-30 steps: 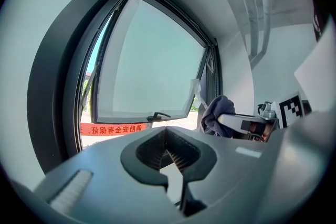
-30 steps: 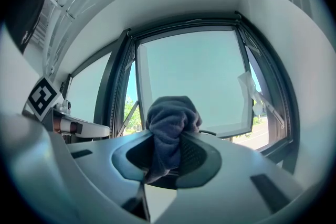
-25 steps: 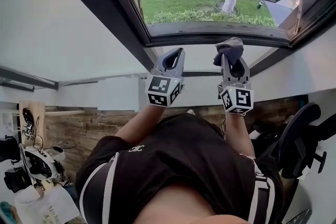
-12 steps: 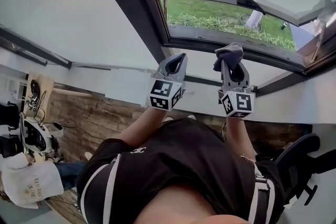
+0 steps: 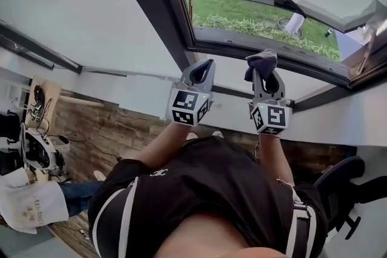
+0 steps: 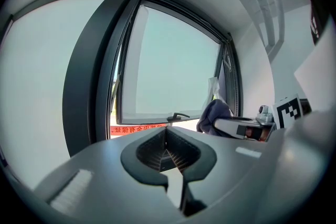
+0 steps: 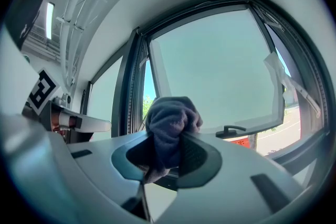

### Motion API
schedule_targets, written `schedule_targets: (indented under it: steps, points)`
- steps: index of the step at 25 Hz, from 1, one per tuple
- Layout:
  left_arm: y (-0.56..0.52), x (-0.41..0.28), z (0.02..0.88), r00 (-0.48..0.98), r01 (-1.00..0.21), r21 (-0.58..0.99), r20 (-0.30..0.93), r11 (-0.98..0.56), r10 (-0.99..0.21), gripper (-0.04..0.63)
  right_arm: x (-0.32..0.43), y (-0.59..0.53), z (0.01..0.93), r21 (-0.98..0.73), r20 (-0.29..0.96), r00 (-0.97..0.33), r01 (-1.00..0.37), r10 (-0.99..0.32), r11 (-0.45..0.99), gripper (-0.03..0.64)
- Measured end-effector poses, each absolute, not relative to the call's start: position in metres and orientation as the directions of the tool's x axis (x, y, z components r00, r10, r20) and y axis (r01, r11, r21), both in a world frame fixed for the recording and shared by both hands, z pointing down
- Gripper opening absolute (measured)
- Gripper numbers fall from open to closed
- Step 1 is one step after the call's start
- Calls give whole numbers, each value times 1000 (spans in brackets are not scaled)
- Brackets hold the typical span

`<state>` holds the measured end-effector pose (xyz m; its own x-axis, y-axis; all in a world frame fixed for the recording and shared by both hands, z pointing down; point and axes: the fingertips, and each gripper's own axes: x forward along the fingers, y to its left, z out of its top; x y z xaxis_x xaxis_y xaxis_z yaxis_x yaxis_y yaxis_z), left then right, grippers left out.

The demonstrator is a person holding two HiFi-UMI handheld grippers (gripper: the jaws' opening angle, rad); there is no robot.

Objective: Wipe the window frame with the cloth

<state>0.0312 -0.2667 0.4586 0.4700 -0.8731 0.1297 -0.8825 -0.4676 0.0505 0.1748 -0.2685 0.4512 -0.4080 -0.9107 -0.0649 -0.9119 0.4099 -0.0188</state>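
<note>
A dark window frame (image 5: pixel 233 44) rises ahead, its sash swung open outward over grass. My right gripper (image 5: pixel 263 69) is shut on a bunched grey-blue cloth (image 5: pixel 261 60), held up just below the frame's bottom rail; I cannot tell whether the cloth touches it. In the right gripper view the cloth (image 7: pixel 170 126) fills the jaws and hides their tips, with the frame's upright (image 7: pixel 131 92) behind. My left gripper (image 5: pixel 203 67) is raised beside it, shut on nothing. The left gripper view shows its closed jaws (image 6: pixel 167 135), the frame (image 6: pixel 84 86) and the cloth (image 6: pixel 214 112) to the right.
The sash carries a black handle (image 5: pixel 294 7), and loose plastic wrap (image 5: pixel 372 15) hangs at its right corner. Below are a wooden floor (image 5: pixel 109 136), a black office chair (image 5: pixel 344 184) at the right, and a white bag (image 5: pixel 33 205) and equipment (image 5: pixel 36 151) at the left.
The head view has swung, so the window sits more to the right and tilted. Both grippers stay raised side by side, the right one still holding the cloth.
</note>
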Motion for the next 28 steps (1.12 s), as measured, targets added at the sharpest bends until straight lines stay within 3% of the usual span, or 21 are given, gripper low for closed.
schedule_targets:
  steps: [28]
  points:
    - [-270,31,448,457,-889,26,83,-456,-886,9,187,-264,440,-43,-98,-387,-919,-917,393,107]
